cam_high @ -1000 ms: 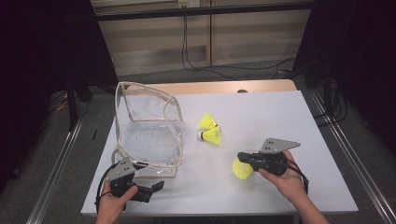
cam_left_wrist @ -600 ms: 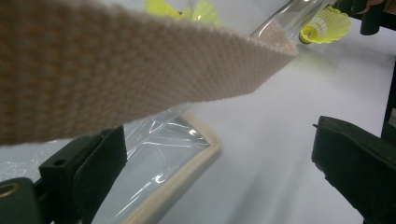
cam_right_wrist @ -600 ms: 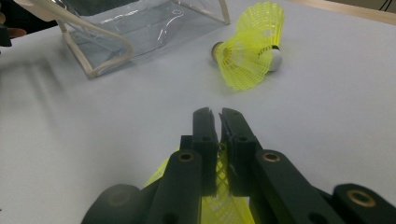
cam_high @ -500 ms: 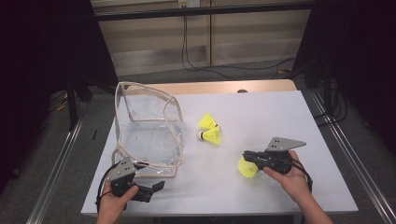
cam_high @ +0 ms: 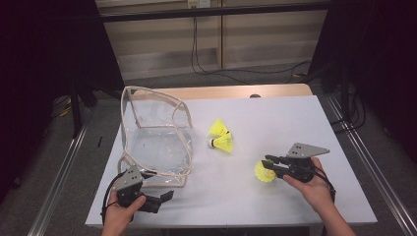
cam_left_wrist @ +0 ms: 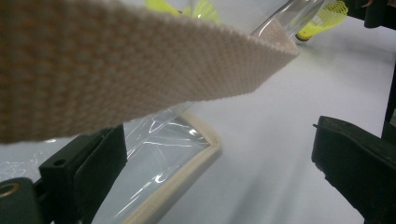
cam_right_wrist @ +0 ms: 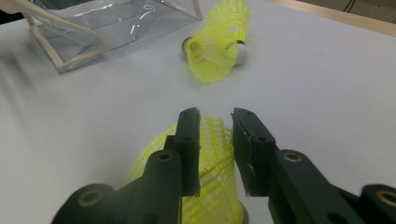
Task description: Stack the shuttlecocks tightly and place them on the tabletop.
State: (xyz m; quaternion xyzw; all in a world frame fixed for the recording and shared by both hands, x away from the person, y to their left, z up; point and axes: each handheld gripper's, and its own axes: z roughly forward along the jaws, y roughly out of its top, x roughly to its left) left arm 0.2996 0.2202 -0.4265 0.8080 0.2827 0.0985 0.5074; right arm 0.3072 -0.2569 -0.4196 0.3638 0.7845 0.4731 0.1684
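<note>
1. Shuttlecock (cam_high: 266, 172), the yellow one, sits on the white table (cam_high: 275, 123) near the right front edge in the high view, right between the jaws of my right gripper (cam_high: 268, 163). Those jaws have just been easing open, with the skirt between them.
2. Same view: two more yellow shuttlecocks (cam_high: 221, 136) lie together mid-table, well apart from mine. A clear bag with beige trim (cam_high: 155, 132) stands at the left, and my left gripper (cam_high: 164, 196) rests at the front edge just beside the bag's base.
3. Left gripper view: my jaws stand wide apart, nothing pinched. The bag's beige webbing strap (cam_left_wrist: 140, 65) hangs across the top, close to the lens, and the bag's clear wall runs by the left jaw.
4. Right gripper view: the yellow mesh skirt sits in the narrow gap between my jaws; can't really tell if the pads touch it. The pair and the bag lie farther off.
</note>
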